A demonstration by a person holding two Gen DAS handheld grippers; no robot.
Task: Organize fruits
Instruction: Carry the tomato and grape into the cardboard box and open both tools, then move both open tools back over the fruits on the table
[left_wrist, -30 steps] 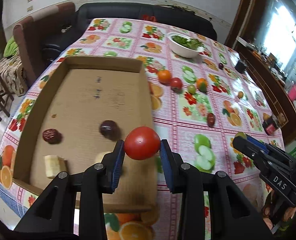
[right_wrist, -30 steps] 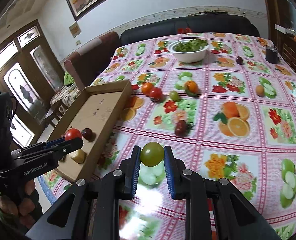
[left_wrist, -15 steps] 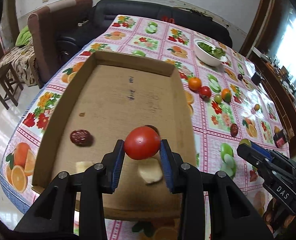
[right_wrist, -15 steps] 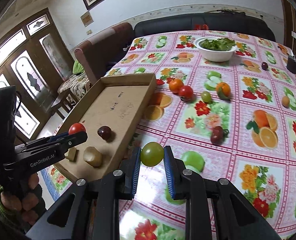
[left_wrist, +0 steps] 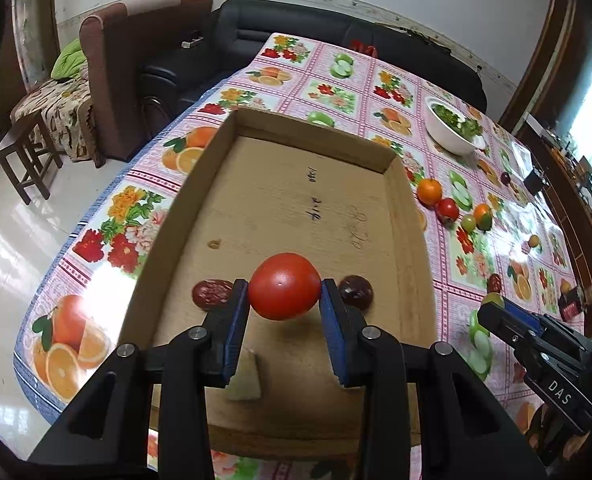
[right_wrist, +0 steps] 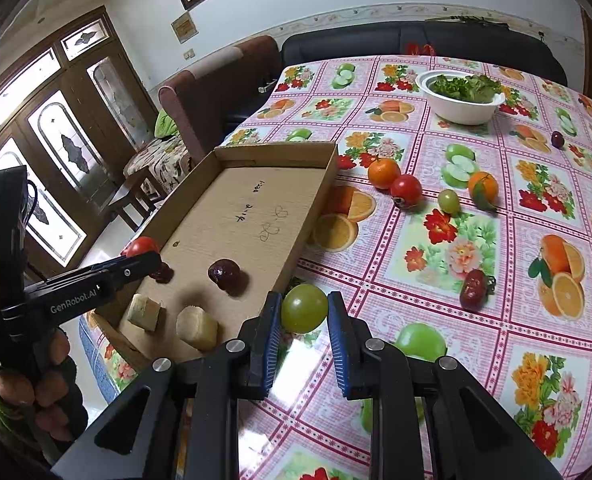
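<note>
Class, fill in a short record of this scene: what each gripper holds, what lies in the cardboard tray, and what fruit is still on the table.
left gripper: jaws shut on a red tomato, above the tray
right gripper: jaws shut on a green grape, beside the tray's near corner
cardboard tray: two dark red fruits, two pale cut pieces
tablecloth: two oranges, a second tomato, a second green grape, other small fruits
white bowl: leafy greens
</note>
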